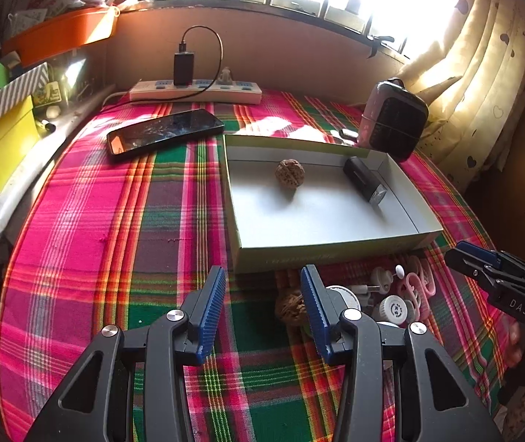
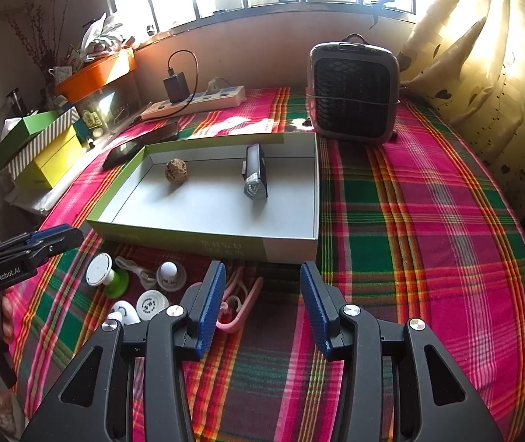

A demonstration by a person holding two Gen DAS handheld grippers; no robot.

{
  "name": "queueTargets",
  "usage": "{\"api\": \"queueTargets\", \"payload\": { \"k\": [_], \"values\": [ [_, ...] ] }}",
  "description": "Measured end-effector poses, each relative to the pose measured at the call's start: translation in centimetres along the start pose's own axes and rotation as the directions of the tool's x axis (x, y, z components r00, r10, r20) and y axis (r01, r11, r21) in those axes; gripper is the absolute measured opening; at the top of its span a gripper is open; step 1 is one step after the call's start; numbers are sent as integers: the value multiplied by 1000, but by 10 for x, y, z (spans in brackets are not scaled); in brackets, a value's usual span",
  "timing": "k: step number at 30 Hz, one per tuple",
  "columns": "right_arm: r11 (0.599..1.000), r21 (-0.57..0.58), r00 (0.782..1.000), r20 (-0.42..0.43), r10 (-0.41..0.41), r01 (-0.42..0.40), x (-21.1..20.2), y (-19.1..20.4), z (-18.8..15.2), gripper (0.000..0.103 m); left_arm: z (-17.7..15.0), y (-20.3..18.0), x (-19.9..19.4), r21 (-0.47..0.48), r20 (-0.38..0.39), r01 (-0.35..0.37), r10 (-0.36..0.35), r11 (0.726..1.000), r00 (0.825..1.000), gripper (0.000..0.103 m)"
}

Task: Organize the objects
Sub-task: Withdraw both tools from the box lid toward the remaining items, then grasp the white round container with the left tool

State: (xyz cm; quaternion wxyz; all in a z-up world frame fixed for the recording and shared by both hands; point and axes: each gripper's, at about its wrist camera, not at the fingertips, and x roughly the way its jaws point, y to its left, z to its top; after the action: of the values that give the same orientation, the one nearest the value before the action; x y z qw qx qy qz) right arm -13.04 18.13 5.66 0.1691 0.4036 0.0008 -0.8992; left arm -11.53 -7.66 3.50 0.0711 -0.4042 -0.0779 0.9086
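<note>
Left gripper (image 1: pixel 264 287), jaws spread and holding nothing, poised above the plaid tablecloth (image 1: pixel 115 221) just short of a second walnut (image 1: pixel 291 307) that lies outside the tray; this is judged the likely next pick. Right gripper (image 2: pixel 258 287), likewise spread and empty, hangs over the pink looped plastic piece (image 2: pixel 238 304). Both carry ribbed blue pads (image 2: pixel 210 294) on black arms, a texture suited to gripping small hard items. The loose pile near the cloth's front edge comprises white round caps (image 2: pixel 153 304), a white-and-green capped piece (image 2: pixel 105 276) and a small white cord (image 2: pixel 133 267). Behind it stands the shallow cardboard tray (image 2: pixel 291 246), green outside, matt white inside, serving as the collecting place: it already holds one wrinkled brown walnut (image 2: pixel 175 170) and a black cylindrical torch (image 2: pixel 256 171) lying on its side. Beyond the tray: a glossy black phone (image 1: pixel 164 130), a white power strip (image 1: pixel 196 92) at the rear edge, a mesh-fronted heater (image 2: pixel 352 90) at the rear right.
</note>
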Motion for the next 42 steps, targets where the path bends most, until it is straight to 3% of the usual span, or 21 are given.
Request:
{"api": "queueTargets", "payload": {
  "k": [12, 24, 31, 42],
  "values": [
    [999, -26, 998, -58, 28, -30, 13, 13, -13, 44, -14, -2, 1, -23, -23, 38, -38, 999, 999, 41],
    [998, -23, 996, -62, -56, 55, 12, 3, -15, 49, -14, -21, -5, -1, -25, 102, -102, 995, 994, 41],
    [999, -51, 998, -67, -14, 11, 14, 12, -16, 49, -18, -30, -1, 22, -48, 94, -93, 995, 995, 41],
    [995, -50, 990, -109, -87, 82, 26, 1, -17, 49, -17, -39, 9, 46, -68, 59, -56, 997, 996, 41]
  ]
}}
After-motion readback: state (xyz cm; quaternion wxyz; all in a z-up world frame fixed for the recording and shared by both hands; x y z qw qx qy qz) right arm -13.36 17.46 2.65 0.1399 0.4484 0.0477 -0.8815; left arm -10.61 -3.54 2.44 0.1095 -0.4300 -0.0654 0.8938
